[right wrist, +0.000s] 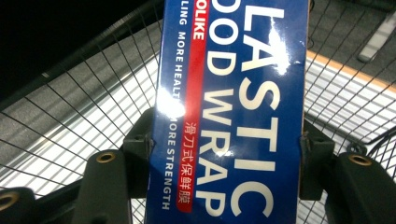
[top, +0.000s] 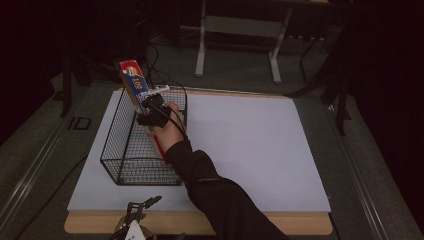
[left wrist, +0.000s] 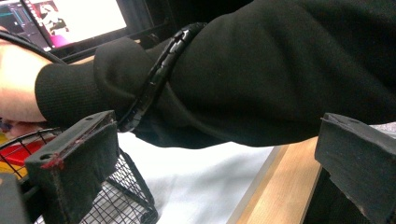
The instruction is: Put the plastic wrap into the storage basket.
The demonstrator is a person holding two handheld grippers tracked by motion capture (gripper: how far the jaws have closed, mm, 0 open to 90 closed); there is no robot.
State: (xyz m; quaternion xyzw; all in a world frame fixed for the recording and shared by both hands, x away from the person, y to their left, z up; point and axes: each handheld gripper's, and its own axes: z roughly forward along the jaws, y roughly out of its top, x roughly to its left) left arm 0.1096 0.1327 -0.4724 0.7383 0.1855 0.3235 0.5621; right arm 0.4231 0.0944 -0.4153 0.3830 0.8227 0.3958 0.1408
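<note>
The right gripper (top: 150,107) squeezed its fingers on the plastic wrap box (right wrist: 231,112), tilted inside the basket (top: 120,150). It could snag the wires and slip. The left gripper (top: 142,207), near the basket, was open.

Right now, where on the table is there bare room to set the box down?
Free: the white mat right of the basket, out to its far and right edges. Crowded: the basket, where the right gripper holds the box.

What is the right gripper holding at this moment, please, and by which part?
The right gripper is shut on the plastic wrap box, its jaws pressing the two long sides partway along its length, over the wire basket. The left gripper holds nothing.
</note>
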